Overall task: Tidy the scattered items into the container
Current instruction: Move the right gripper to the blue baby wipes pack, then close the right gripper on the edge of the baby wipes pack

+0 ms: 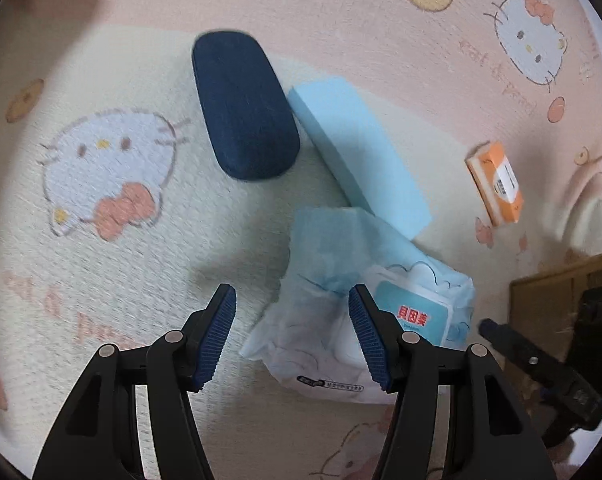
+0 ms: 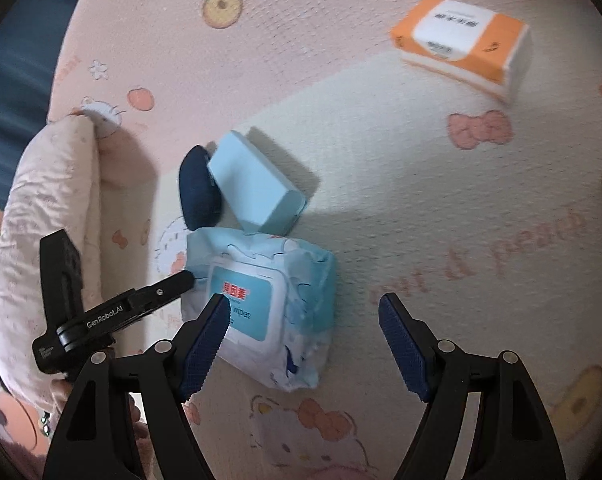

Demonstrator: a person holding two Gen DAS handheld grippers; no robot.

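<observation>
Left wrist view showed the left hand-held gripper [image 1: 292,334] with its jaws spread and empty, poised over the near end of the wipes pack [image 1: 365,316], which lay flat on the bed sheet [image 1: 101,240]. From the right wrist view, the right hand-held gripper [image 2: 303,344] also stood apart and empty, its left finger over the pack's labelled lid and its right finger out over bare sheet.

The wipes pack looked soft and floppy, with crinkled film that would probably slide and buckle under a pinch; the stiffer lid area or a short side seemed the safer hold. Just beyond it, the pale blue box [image 1: 357,148] looked rigid and light, with flat sides easy to clamp. Its corner seemed to touch the pack. The dark glasses case [image 1: 243,106] beside it was hard and rounded, likely to slip unless taken across its narrow width. The orange tissue pack [image 2: 463,42] lay well apart, soft and squashable.

A cardboard box [image 1: 561,284], presumably the container, showed at the right edge. Open sheet lay to the right of the wipes; a pillow [image 2: 49,216] crowded the left.
</observation>
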